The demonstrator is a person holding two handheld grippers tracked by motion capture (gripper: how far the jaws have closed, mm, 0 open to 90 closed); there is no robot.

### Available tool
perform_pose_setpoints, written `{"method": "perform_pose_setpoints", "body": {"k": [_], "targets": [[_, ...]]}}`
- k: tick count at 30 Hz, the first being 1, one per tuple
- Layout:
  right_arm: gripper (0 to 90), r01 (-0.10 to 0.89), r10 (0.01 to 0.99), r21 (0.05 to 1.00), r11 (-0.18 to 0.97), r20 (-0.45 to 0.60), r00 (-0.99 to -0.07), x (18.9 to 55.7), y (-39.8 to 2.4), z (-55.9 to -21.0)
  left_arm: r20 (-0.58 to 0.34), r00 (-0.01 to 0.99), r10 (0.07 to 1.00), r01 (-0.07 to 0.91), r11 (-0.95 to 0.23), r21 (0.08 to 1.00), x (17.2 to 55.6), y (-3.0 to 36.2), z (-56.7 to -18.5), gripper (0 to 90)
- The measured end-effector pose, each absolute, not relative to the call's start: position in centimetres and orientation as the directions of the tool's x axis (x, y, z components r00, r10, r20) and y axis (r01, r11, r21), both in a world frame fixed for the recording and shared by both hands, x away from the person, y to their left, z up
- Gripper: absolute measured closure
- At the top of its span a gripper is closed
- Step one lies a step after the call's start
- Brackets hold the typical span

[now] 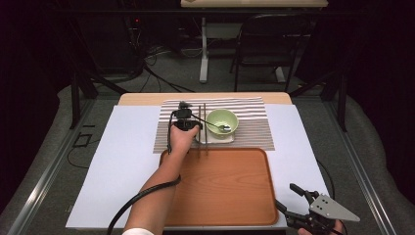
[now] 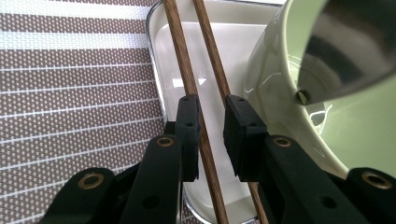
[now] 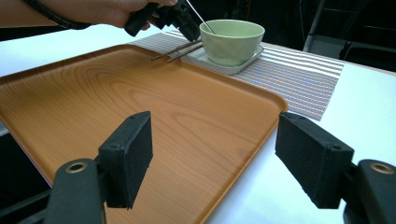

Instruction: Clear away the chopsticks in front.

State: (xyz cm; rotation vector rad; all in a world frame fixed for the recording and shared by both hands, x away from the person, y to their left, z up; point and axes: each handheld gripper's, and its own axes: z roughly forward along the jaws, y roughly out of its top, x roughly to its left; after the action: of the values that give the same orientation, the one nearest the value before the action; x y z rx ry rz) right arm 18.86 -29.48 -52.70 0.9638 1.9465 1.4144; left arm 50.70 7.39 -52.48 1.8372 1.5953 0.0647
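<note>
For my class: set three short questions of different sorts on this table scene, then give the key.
1. True or false: the chopsticks lie across the white dish.
2. What stands in that dish? A a cup, B a green bowl, C a bottle.
3. Fill in: the right gripper hovers over a corner of the wooden ____.

Key: 1 true; 2 B; 3 tray.

The left gripper (image 1: 188,123) is stretched far forward on an extended forearm, jaws narrowly parted. The right gripper (image 1: 293,200) is held low at the near right, jaws spread wide.
</note>
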Motion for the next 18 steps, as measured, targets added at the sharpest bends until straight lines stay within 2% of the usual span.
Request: {"method": "perform_pose_setpoints", "body": {"k": [18], "targets": [[27.2,0.233,0.800,0.953,0.193,-0.015,-0.600,18.84,-29.48,-52.69,-0.429,0.174,0.886,0.883,0.053,0.467,51.08,7.36,-53.37,78.7]]}}
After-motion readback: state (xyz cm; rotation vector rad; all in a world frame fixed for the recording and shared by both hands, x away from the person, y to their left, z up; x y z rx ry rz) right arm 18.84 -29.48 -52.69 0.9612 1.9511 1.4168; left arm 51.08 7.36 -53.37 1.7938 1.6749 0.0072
